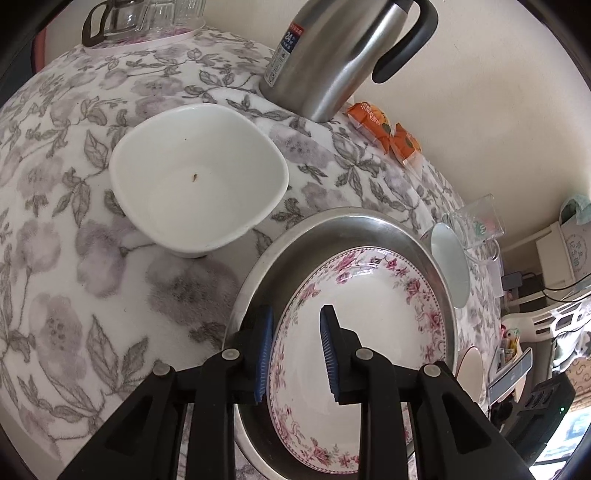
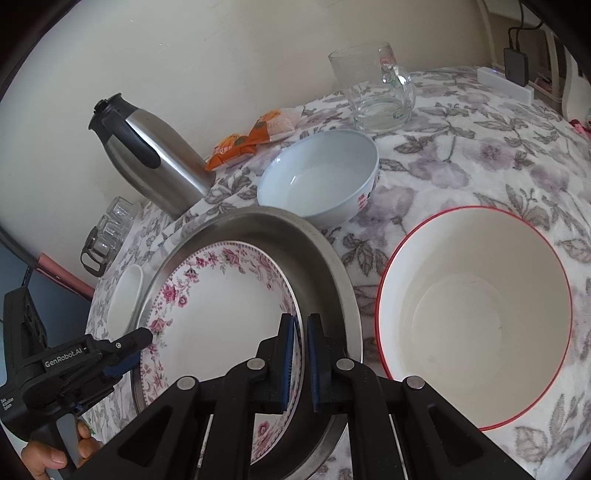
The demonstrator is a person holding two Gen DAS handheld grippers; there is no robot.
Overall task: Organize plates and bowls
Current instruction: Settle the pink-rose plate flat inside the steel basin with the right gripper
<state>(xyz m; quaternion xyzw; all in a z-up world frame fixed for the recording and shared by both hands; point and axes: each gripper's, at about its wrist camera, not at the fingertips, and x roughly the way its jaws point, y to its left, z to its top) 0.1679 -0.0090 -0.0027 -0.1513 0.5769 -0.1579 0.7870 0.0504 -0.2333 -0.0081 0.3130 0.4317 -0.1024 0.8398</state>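
Note:
A floral plate (image 1: 369,332) (image 2: 221,306) lies tilted inside a steel basin (image 1: 332,229) (image 2: 325,258) on the flowered tablecloth. My left gripper (image 1: 295,314) (image 2: 142,349) straddles the plate's left rim; its blue pads stand apart and do not pinch it. On the opposite rim my right gripper (image 2: 300,319) is shut on the plate, the rim between its pads. A white square bowl (image 1: 195,177) sits left of the basin. A pale blue bowl (image 2: 317,177) stands behind the basin. A large red-rimmed bowl (image 2: 472,314) is to its right.
A steel thermos jug (image 1: 332,55) (image 2: 155,155) stands by the wall, with orange snack packets (image 1: 384,129) beside it. A glass mug (image 2: 373,92) sits at the back right, a glass teapot with cups (image 1: 144,18) at the far left. A hand (image 2: 48,458) holds the left gripper.

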